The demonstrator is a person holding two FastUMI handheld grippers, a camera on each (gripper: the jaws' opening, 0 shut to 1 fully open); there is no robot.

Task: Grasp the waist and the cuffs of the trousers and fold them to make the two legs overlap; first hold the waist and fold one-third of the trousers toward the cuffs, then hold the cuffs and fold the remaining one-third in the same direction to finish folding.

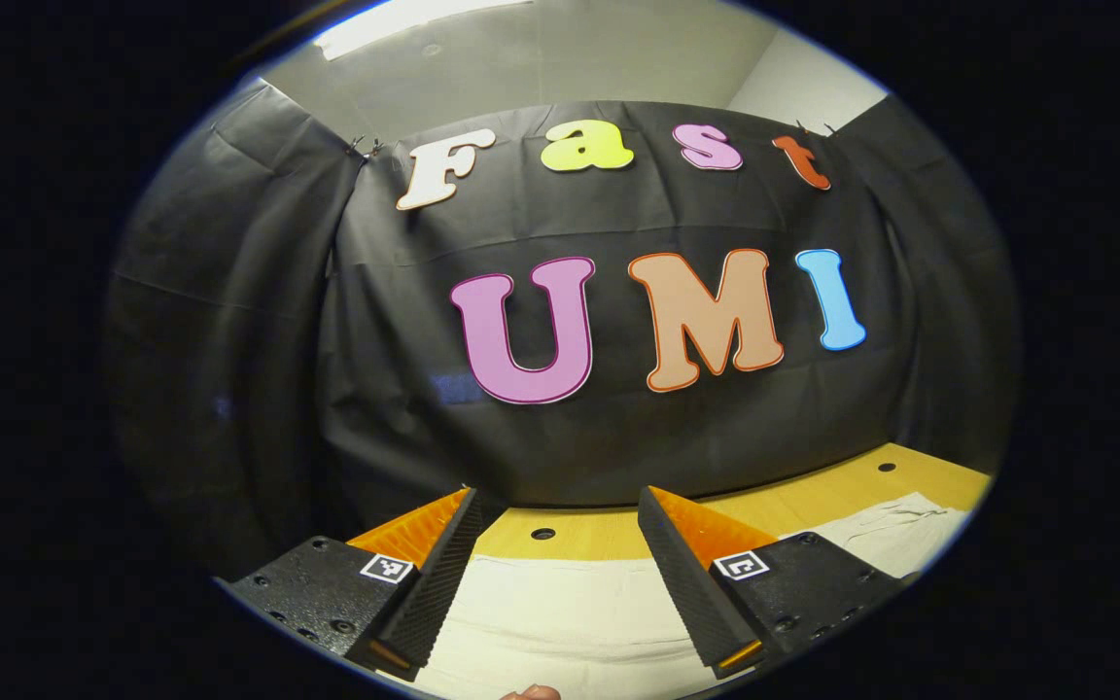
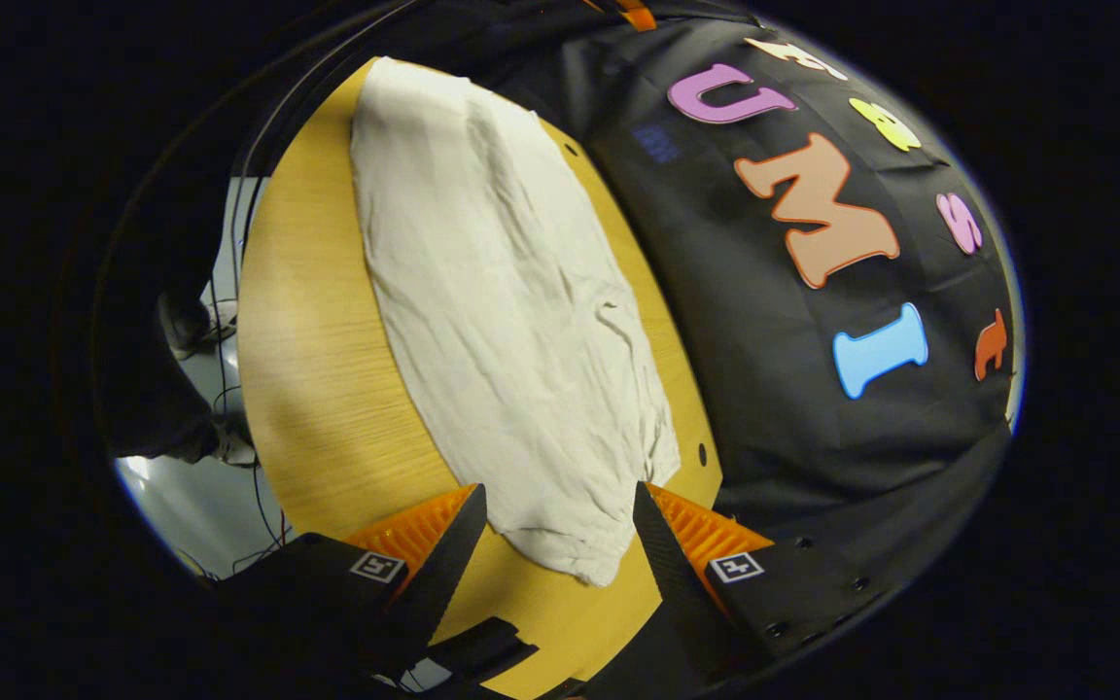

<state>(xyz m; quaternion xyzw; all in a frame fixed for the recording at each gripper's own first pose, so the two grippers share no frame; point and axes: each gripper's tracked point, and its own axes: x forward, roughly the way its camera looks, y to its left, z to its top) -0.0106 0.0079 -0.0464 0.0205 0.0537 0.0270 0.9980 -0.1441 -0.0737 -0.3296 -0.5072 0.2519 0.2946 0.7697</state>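
Trousers (image 2: 511,321) spread flat along the tabletop (image 2: 327,369), near end between the spread, empty fingers of the right tool (image 2: 560,506) — left tool (image 1: 555,510) likewise open, empty, above cloth — risk: pinching one layer, so legs slide apart when lifted.

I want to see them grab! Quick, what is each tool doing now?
Left tool: open, holding nothing, above the trousers.
Right tool: open, holding nothing, one end of the trousers between its fingers.
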